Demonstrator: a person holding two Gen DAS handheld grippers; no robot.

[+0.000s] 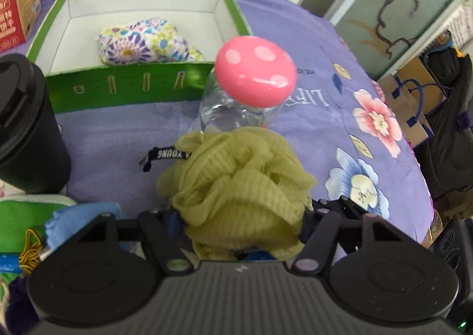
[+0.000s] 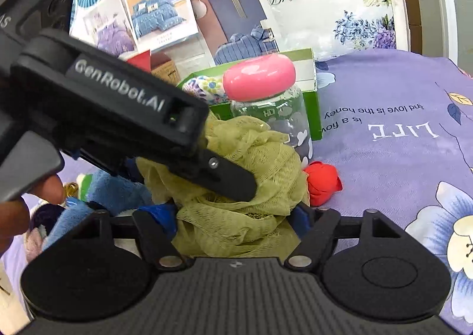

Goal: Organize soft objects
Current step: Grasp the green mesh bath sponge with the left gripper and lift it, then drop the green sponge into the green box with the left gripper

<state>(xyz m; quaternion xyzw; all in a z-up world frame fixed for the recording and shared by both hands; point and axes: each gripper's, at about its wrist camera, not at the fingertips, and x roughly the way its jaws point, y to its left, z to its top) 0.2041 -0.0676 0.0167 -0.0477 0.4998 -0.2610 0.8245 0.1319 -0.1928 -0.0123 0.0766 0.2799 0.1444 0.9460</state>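
A yellow-green mesh bath puff point(image 1: 236, 184) sits between the jaws of my left gripper point(image 1: 241, 216), which is shut on it; it also fills the right wrist view point(image 2: 236, 187). My right gripper point(image 2: 236, 225) is also closed on the puff's lower part, its blue pads pressed into the mesh. The left gripper body point(image 2: 118, 104) crosses the right wrist view from the upper left. A green box point(image 1: 130, 83) behind holds a floral soft pouch point(image 1: 145, 40). A red soft piece point(image 2: 322, 182) lies on the purple cloth to the right.
A clear jar with a pink mushroom lid point(image 1: 254, 71) stands just behind the puff, in front of the box. A black cup point(image 1: 26, 125) stands at left. Blue cloth point(image 1: 79, 222) and green items lie at lower left. A red carton point(image 1: 17, 6) is far left.
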